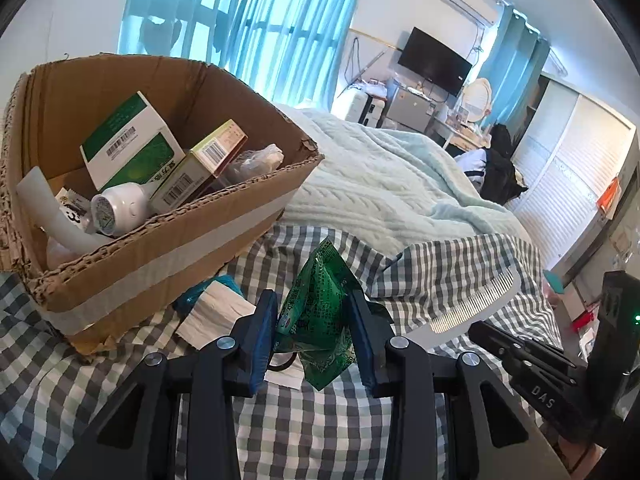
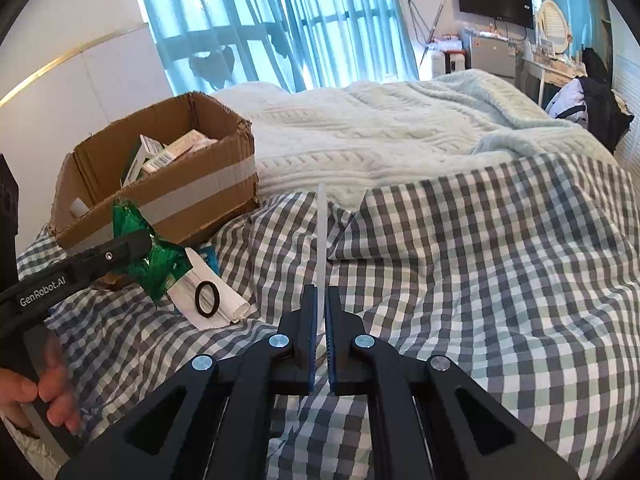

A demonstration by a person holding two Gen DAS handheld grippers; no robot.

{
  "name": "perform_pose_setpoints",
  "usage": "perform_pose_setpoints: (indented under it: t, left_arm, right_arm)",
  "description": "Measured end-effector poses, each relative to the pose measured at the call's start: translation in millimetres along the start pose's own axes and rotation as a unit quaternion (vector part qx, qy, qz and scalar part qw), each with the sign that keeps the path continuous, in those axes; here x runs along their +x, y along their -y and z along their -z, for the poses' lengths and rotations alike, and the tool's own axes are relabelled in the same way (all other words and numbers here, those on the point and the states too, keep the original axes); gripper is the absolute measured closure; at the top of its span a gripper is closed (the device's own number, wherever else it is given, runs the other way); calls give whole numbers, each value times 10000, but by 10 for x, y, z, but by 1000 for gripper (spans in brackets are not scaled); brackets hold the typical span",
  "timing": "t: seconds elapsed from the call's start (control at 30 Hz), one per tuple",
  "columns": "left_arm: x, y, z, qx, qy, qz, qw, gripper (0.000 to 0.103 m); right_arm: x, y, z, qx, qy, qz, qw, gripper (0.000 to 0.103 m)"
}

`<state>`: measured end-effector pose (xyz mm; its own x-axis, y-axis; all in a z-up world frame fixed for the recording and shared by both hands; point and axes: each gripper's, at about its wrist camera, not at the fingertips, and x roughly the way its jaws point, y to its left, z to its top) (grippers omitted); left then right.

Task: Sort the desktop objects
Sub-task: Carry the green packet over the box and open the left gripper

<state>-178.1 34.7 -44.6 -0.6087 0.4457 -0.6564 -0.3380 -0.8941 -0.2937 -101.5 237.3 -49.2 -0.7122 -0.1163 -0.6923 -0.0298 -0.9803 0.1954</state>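
Observation:
My left gripper (image 1: 314, 312) is shut on a crumpled green foil packet (image 1: 320, 320) and holds it above the checked bedcover, just right of the cardboard box (image 1: 160, 264). The packet (image 2: 154, 264) and left gripper also show in the right wrist view. My right gripper (image 2: 319, 316) is shut on a white comb (image 2: 321, 240), seen edge-on; in the left wrist view the comb (image 1: 476, 304) sticks out at the right. The box holds medicine cartons (image 1: 132, 144), a white bottle (image 1: 118, 206) and a white tube.
A folded white tissue (image 2: 212, 300) with a black hair ring (image 2: 207, 298) on it lies on the checked bedcover (image 2: 460, 260) beside the box. A blue item peeks out beneath the tissue. A pale knitted blanket (image 2: 380, 132) covers the bed behind.

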Motion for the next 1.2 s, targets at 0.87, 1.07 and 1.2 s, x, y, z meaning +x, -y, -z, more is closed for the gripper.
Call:
perform_pose_setpoints:
  t: [0.87, 1.07, 1.2]
  left_arm:
    - [-628, -557, -1271, -366, 860, -680, 9933, 66]
    - [-303, -965, -1259, -559, 436, -788, 9944, 34]
    - [-307, -1042, -1159, -656, 657, -518, 9943, 18]
  right_arm:
    - [-326, -1362, -1144, -1366, 609, -694, 9863, 80]
    - [469, -988, -667, -1134, -549, -184, 9919, 57]
    - [861, -690, -260, -1150, -1314, 212, 9844, 57]
